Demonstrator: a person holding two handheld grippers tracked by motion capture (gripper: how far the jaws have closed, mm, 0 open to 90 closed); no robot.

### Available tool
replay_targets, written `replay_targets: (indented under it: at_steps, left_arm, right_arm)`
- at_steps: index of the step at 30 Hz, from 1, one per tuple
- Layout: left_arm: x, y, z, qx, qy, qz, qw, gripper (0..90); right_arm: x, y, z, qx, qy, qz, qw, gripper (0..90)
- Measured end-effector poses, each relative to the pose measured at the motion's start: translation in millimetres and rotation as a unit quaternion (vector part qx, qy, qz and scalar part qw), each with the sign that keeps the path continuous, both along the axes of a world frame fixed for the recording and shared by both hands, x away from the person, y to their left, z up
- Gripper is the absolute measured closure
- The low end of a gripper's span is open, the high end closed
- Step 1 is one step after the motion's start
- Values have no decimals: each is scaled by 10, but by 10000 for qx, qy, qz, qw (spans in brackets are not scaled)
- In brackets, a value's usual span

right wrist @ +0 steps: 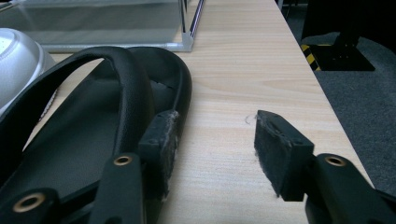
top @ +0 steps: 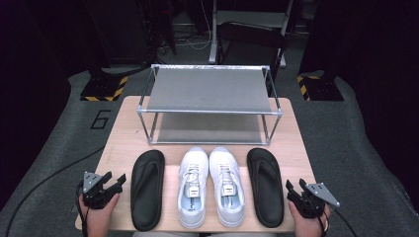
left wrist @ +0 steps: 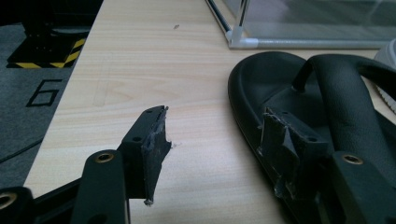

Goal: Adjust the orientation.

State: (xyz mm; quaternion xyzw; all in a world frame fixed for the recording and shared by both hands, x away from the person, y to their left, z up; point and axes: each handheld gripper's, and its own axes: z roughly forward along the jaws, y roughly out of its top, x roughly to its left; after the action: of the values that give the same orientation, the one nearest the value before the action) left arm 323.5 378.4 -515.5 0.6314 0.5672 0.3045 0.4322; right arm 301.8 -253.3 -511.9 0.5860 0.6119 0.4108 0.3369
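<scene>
Black "6" (top: 101, 119) on floor

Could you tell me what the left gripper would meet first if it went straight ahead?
Probably nothing soon: between the open left gripper lies bare table. Its right-hand jaw overlaps the black sandal, so it might graze that edge; depth is unclear.
</scene>
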Motion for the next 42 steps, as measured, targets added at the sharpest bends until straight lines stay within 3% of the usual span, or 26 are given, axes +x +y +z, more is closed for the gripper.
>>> replay_targets:
  at_steps: [6,15,21,29,32,42]
  left_arm:
    - [7,0,-6,-14,3,-15,10000,402]
    - [-26,-35,14,37,115,-253,9996,398]
    - [-30,9,62,-213,195,-323,9991,429]
    - [-43,-47,118,-192,213,-409,9988,427]
    - [-58,-84,146,-120,373,-526,9978,409]
    - [-116,-146,246,-147,311,-571,9978,411]
  right_arm:
    - [-14,15,31,-44,-113,96,9999,526]
    - [-13,66,45,-58,-56,369,9993,527]
    - [16,80,37,-22,9,504,9987,562]
    - [62,73,28,74,6,456,9989,568]
    - [67,83,32,46,-1,456,9989,573]
    - [43,59,58,143,-97,397,9991,567]
